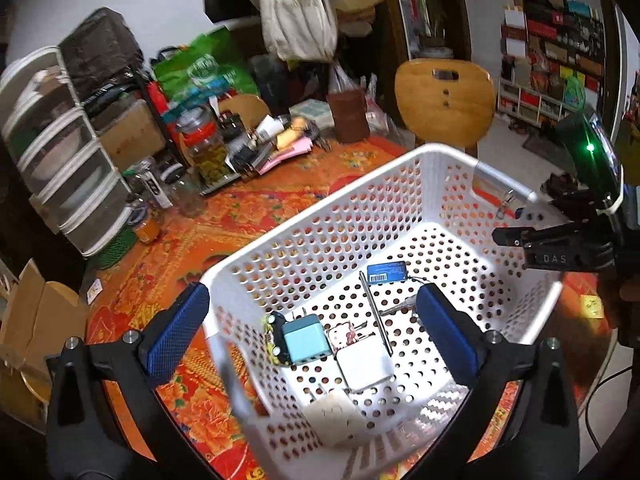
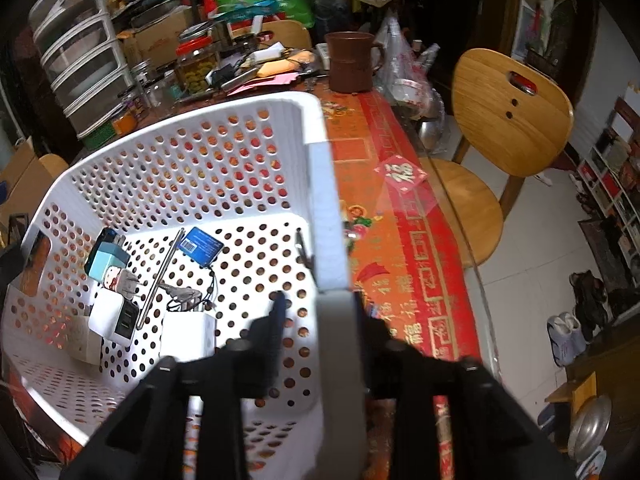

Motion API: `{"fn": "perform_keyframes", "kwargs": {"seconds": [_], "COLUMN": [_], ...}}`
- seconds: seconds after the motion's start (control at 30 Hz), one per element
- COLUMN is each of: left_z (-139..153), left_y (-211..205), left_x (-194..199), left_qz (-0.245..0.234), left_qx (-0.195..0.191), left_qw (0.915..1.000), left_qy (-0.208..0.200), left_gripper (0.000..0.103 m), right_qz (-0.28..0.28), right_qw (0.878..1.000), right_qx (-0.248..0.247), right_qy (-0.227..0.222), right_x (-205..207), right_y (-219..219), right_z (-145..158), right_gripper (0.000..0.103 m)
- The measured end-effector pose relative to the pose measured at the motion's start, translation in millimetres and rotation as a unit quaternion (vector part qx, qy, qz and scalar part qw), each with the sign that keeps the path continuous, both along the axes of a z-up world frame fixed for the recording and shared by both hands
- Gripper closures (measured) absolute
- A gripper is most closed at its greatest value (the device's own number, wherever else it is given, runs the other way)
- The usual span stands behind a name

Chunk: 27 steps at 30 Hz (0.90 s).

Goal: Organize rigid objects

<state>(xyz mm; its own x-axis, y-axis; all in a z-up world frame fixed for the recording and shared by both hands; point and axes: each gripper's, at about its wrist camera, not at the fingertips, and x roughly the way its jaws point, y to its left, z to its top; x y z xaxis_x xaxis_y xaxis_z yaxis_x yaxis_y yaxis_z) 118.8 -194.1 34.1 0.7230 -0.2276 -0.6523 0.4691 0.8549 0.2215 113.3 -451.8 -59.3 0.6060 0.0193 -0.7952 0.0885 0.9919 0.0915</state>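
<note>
White perforated basket sits on the worktop, which is covered w/ an orange-red floral cloth. All places below are relative to the basket.

Left hand-held gripper hovers over the basket's near-left corner, jaws wide apart, nothing between them; one blue-padded finger hangs outside the left wall, the other over the floor inside.

Right hand-held gripper is at the basket's right wall, jaws clamped on the rim w/ one finger inside and one outside. From the left wrist view it shows as a black body at the right rim.

Inside, on the floor toward the left-near part: teal charger cube, white charger block just beside it, small yellow-black toy car touching the teal cube's far side. Blue card w/ barcode lies nearer the centre, a thin metal rod running alongside it. A white adapter w/ dark cord stands near the right gripper's inner finger.

Beyond the far wall: brown mug, glass jar w/ red lid, plastic drawer unit. Wooden chair stands off the far-right corner.
</note>
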Motion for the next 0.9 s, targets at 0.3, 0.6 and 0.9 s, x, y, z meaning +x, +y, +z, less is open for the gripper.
{"fn": "perform_keyframes", "kwargs": {"seconds": [0.3, 0.6, 0.9], "left_z": [29, 38, 54], "left_y": [70, 144, 146], "left_x": [-88, -208, -279], "left_qz": [0.062, 0.159, 0.149], "left_qx": [-0.076, -0.131, -0.149], "left_qw": [0.9938, 0.9758, 0.9741], "left_qy": [-0.054, -0.074, -0.083], "left_gripper": [0.001, 0.001, 0.001], "right_qz": [0.007, 0.019, 0.032], "right_qw": [0.982, 0.953, 0.961], "right_qx": [-0.058, -0.053, -0.06], "right_qy": [-0.18, -0.298, -0.268], "right_x": [-121, -259, -293], "right_y": [42, 91, 122], "right_z": [71, 111, 124], "right_gripper": [0.0, 0.0, 0.0]}}
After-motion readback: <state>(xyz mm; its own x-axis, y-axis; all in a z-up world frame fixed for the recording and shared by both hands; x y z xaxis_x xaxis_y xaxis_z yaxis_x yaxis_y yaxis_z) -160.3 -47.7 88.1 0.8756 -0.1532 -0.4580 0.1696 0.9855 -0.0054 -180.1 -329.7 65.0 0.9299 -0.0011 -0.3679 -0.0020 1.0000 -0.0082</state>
